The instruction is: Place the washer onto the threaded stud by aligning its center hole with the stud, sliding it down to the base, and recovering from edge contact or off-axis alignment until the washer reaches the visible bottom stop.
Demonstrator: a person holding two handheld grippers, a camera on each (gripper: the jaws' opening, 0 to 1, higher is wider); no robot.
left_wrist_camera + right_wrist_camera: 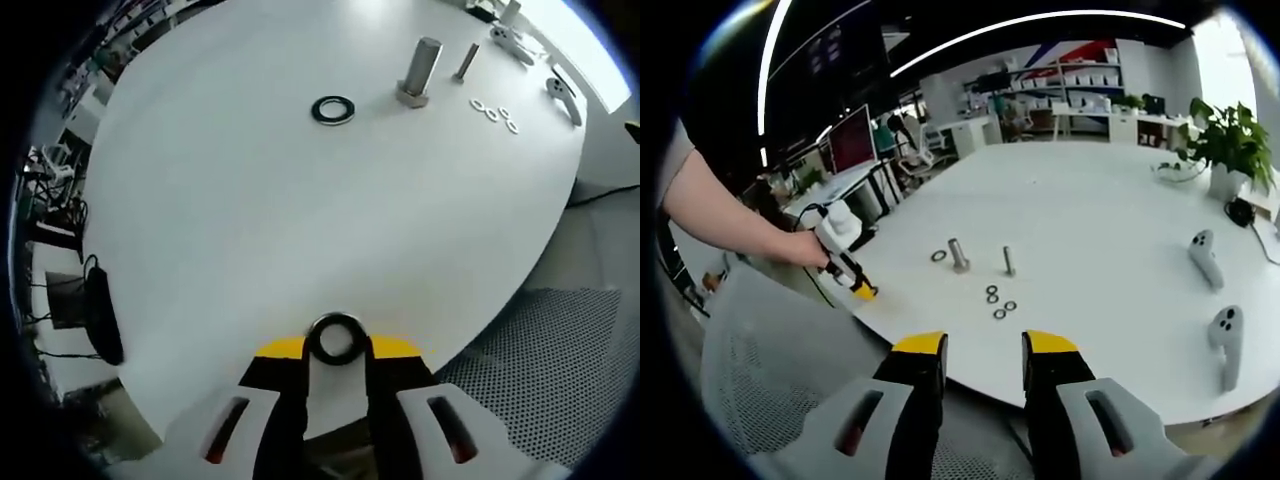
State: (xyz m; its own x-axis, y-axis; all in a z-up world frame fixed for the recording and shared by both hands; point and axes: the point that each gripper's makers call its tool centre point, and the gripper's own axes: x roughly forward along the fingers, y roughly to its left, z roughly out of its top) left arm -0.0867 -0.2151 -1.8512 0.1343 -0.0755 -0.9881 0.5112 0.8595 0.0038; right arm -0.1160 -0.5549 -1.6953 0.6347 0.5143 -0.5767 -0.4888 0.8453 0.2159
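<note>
White round table; two white handheld controllers near its right edge. Potted plant at far rim. Red-screened monitor behind. Grey mesh chair back just beside table edge.

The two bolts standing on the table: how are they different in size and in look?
The thick stud is wider and taller than the thin bolt beside it. The thick stud rises from a broad hexagonal base; the thin bolt shows no such wide base. A dark washer lies near the thick stud, small pale washers near the thin bolt. Both stand upright on the white table.
</note>
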